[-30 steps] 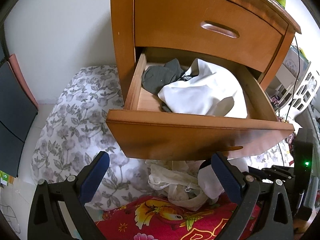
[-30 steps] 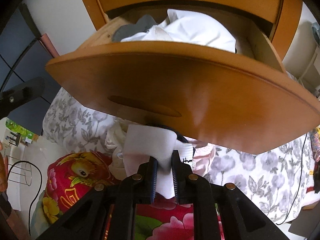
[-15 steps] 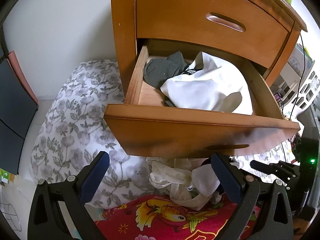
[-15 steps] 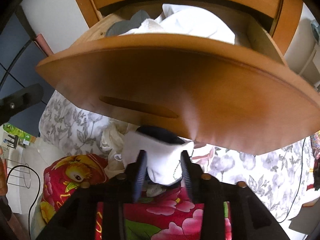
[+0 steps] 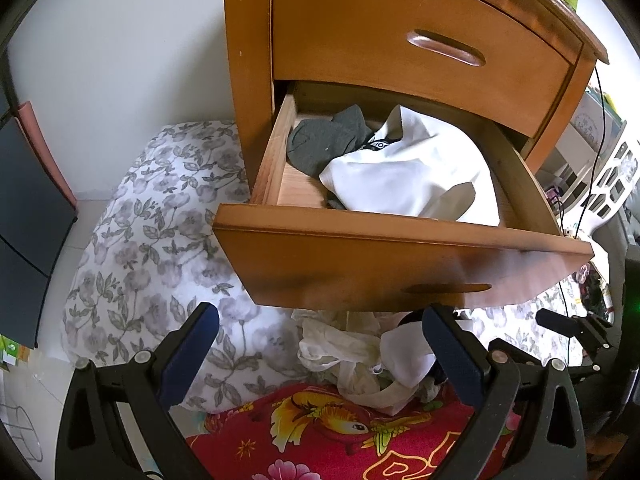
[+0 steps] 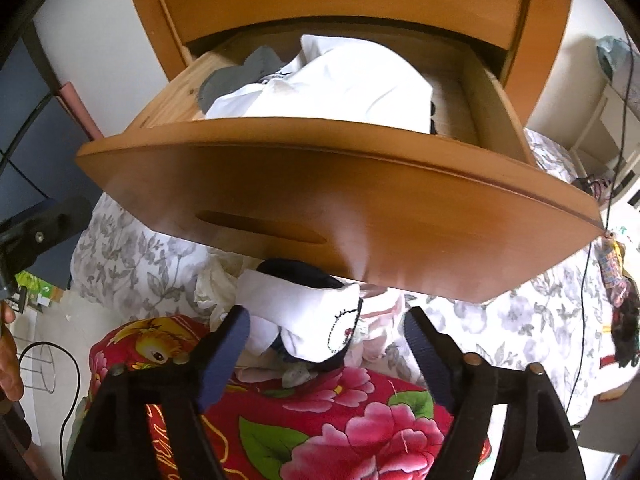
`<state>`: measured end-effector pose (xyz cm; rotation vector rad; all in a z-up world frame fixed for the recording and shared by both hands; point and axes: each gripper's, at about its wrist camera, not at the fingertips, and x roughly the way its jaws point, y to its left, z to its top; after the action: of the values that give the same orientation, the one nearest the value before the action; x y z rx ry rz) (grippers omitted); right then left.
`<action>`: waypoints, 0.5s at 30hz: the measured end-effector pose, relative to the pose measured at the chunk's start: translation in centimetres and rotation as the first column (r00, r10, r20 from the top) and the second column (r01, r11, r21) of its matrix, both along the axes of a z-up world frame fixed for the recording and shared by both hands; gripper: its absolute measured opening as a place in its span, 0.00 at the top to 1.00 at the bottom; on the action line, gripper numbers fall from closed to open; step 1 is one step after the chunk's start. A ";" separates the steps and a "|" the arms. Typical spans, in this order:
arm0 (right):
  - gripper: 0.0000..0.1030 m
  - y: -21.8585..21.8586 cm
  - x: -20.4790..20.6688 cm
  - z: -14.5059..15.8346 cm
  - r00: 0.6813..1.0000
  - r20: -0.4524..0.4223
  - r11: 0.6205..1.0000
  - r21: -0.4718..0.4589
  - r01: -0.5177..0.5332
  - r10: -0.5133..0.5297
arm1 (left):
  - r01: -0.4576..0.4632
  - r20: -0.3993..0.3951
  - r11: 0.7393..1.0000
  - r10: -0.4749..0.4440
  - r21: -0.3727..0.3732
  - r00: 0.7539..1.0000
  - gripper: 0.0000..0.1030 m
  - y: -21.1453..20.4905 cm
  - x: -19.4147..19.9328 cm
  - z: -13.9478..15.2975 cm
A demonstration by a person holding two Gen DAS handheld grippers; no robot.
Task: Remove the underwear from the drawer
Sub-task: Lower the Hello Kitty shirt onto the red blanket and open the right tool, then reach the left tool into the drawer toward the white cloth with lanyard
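A plain white wall [image 5: 120,60] fills the upper left of the left wrist view. An orange-brown wooden bedside cabinet [image 5: 248,80] stands at upper centre, with pale floor [image 5: 24,384] at lower left.

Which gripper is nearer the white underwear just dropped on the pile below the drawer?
Right. The right gripper stands open directly over the white underwear, its jaws having just opened off it. The left gripper is open too, with that piece beside its right finger.
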<state>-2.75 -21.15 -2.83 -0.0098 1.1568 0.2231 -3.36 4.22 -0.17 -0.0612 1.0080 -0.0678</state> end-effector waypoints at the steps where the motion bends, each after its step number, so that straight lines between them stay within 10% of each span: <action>1: 0.12 -0.2 -0.1 0.1 1.000 0.002 1.000 0.001 0.006 -0.006 | -0.001 0.001 1.000 0.001 0.000 1.000 0.01 0.0 -0.1 0.1; 15: 0.00 -2.3 -1.4 1.9 0.995 0.050 0.996 0.021 0.082 -0.083 | 0.005 -0.008 1.000 -0.005 0.017 1.000 0.01 -0.4 -0.7 0.3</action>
<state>-4.17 -23.43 -0.96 0.0489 1.1019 0.1596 -4.07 3.85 0.08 -0.0438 1.0162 -0.0635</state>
